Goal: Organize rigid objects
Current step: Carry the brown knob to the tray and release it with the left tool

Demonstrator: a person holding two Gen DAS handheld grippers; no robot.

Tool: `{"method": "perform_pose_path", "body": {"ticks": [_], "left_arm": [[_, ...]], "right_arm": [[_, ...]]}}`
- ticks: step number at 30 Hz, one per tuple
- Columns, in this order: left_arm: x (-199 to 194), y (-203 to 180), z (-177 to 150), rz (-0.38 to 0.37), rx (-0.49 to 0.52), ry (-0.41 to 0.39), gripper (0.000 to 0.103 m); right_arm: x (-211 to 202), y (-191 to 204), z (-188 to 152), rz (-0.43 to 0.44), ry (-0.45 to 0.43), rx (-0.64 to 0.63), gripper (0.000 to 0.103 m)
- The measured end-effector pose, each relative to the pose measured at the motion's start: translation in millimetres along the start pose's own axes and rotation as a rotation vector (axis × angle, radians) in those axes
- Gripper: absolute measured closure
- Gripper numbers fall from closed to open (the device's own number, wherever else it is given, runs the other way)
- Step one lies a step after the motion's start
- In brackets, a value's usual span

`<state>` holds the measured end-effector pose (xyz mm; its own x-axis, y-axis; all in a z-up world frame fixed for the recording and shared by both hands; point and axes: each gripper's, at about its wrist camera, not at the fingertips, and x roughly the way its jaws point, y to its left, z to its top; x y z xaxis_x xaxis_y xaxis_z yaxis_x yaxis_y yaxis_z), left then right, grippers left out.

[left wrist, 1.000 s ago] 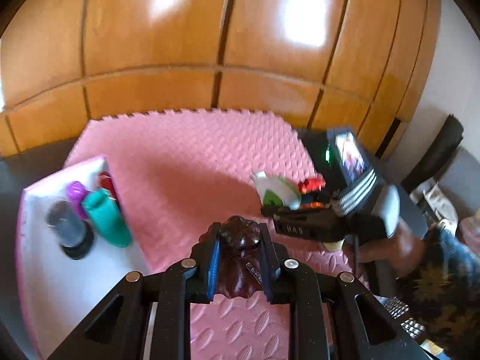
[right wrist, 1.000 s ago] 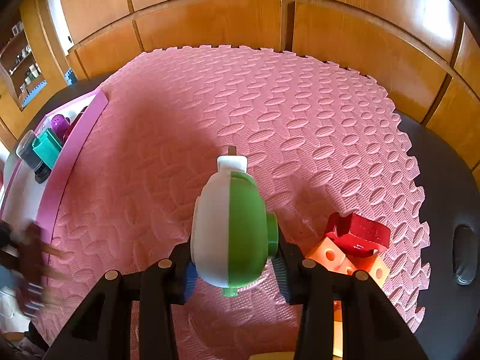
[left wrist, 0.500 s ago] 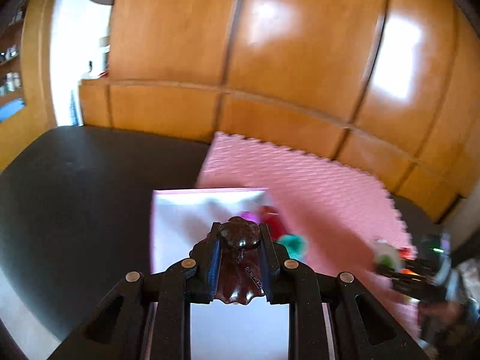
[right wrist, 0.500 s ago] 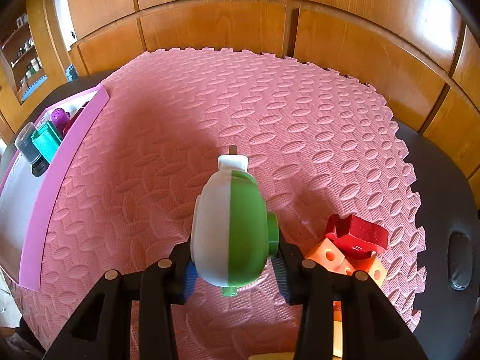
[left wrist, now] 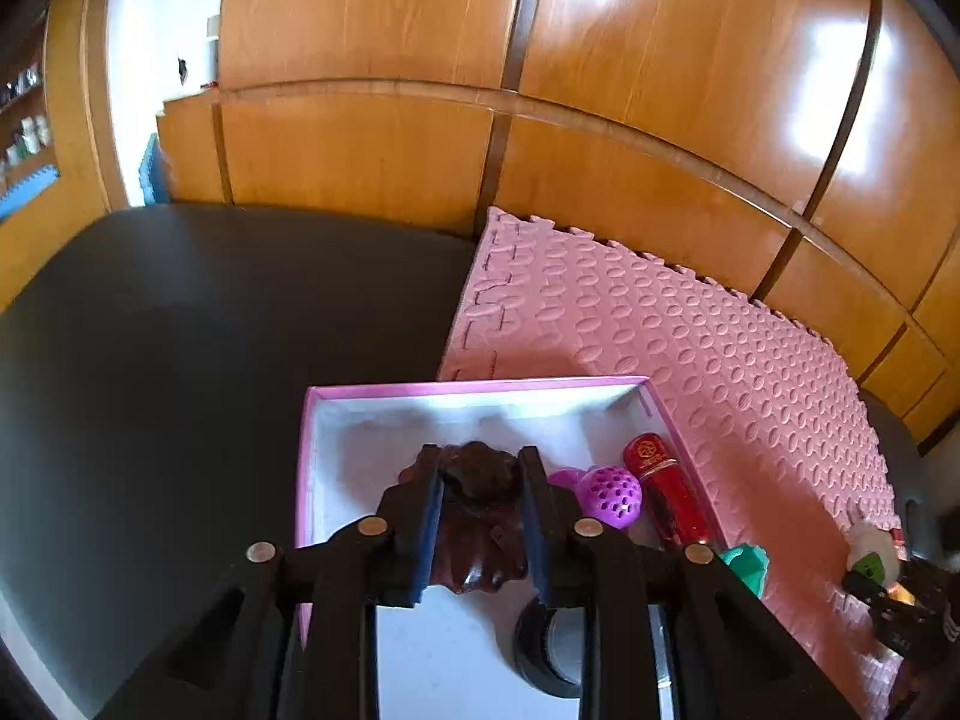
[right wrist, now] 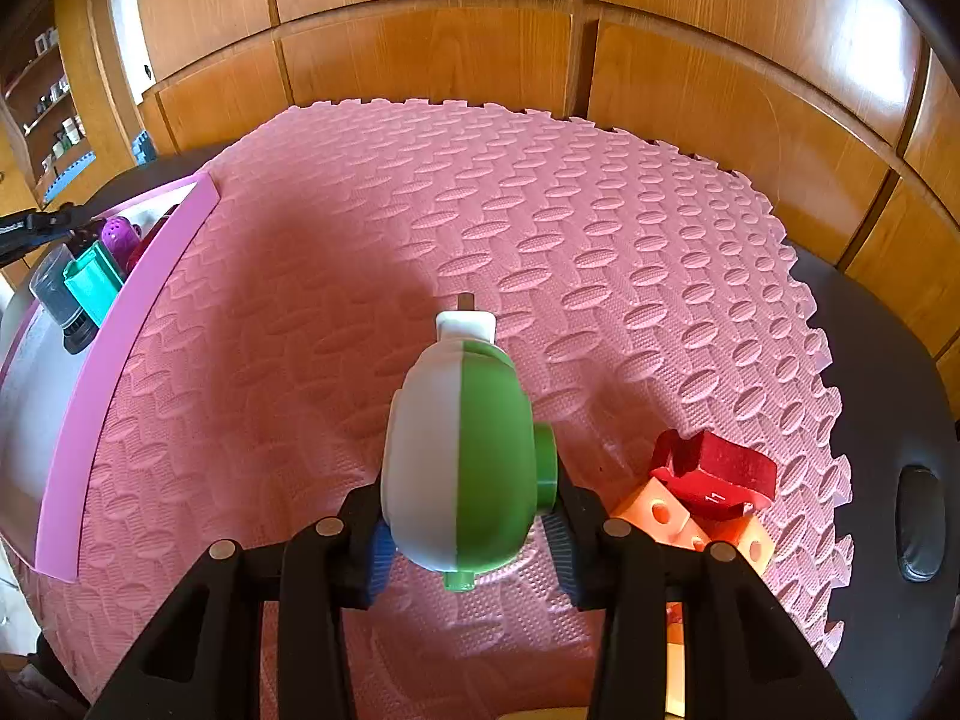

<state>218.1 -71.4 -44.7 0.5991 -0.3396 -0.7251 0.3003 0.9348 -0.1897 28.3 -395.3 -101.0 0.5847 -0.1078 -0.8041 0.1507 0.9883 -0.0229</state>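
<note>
My left gripper (left wrist: 480, 480) is shut on a dark brown carved figure (left wrist: 480, 516) and holds it over the pink-rimmed white box (left wrist: 480, 385). In the box lie a purple perforated ball (left wrist: 607, 495), a red tube (left wrist: 666, 489), a teal piece (left wrist: 747, 564) and a black round container (left wrist: 549, 648). My right gripper (right wrist: 468, 516) is shut on a green and white plastic toy (right wrist: 462, 456) above the pink foam mat (right wrist: 540, 210). The box (right wrist: 120, 336) also shows at the left of the right wrist view.
A red block (right wrist: 714, 471) rests on orange holed blocks (right wrist: 666, 516) on the mat's right side. The mat lies on a dark table (left wrist: 180, 330). Wooden cabinet panels (left wrist: 600, 90) stand behind. A dark oval object (right wrist: 918, 528) lies on the table at right.
My left gripper has swung left from the mat and come over the box with the brown figure. My right gripper has kept still with the toy.
</note>
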Motion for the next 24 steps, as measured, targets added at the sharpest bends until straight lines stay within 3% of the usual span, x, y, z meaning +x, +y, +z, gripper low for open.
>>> {"method": "perform_pose_path", "body": {"ticks": [3,9,15,20,24], "left_arm": [[-9.6,4.5,-1.5,-0.006,-0.026,-0.018,0.056],[-57.0,21.8,-11.0,0.002,-0.106,-0.082,0.044],[-112.8,25.6,-55.1,0.107,-0.105,-0.128,0.036],[-132.5,8.8,-93.7,0.176,-0.037,-0.115,0.035],[-138.5,-1.7,-108.2,0.169,-0.031,-0.105,0.035]], "right_arm": [[-0.1,0.1,0.7,-0.001,0.000,-0.002,0.061],[-0.2,0.0,0.9,-0.004,0.000,-0.003,0.061],[0.0,1.6,1.1,-0.015,-0.003,-0.012,0.061],[-0.7,2.8,0.0,-0.022,-0.010,-0.018,0.061],[-0.5,0.6,-0.3,-0.012,-0.011,-0.002,0.061]]}}
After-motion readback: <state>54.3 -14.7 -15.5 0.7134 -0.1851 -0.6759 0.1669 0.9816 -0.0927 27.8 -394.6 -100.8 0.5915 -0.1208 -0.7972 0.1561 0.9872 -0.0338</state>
